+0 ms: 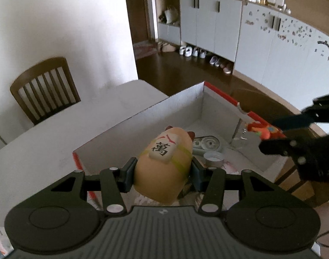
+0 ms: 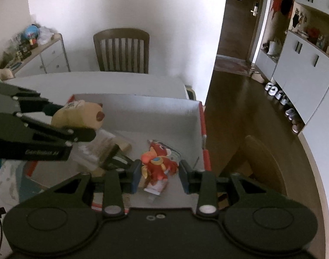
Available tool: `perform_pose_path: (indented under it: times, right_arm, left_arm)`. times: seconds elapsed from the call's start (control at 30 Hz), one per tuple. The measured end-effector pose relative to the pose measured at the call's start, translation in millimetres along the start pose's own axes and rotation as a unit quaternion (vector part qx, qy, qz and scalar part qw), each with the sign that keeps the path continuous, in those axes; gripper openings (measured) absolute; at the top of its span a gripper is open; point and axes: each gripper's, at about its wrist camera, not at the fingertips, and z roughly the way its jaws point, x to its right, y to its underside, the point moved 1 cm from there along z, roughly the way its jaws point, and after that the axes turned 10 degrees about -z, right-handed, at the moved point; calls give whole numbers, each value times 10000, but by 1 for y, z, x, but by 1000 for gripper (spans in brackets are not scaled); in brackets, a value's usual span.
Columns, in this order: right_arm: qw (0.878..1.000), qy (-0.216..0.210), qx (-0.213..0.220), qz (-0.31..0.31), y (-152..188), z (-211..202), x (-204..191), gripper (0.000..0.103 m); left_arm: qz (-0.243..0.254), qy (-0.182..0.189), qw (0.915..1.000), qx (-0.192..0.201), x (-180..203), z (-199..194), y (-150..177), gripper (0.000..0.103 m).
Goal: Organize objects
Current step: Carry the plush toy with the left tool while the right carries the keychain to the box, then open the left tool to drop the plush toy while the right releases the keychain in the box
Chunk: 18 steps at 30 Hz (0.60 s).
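White cardboard forms an open box (image 1: 179, 105) with red outer edges, resting on a pale table (image 1: 56, 133). Inside the box lie a tape dispenser (image 1: 207, 143), a small round tin (image 1: 214, 158) and a clear jar (image 1: 240, 138); other contents are too blurred to name. The left gripper (image 1: 162, 172) is clamped on a tan animal figurine (image 1: 164, 164) bearing a white tile with a black character, held above the box's near end. The right gripper (image 2: 160, 172) is clamped on a red dragon toy (image 2: 159, 161), also held over the box interior. A wooden chair (image 2: 121, 49) stands beyond the table.
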Motion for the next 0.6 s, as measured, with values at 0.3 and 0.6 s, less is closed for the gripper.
perform_pose_path:
  times: [0.3,0.6]
  right_arm:
    - [9996,-110,-261,86,13,35,8,36]
    - [9982,-269,-539,-75,17,61,1,36]
  left_arm:
    - [-181,47,9986,-488,7,55,-15,50]
    - [12,44,9965,-831,19,91,-17,50]
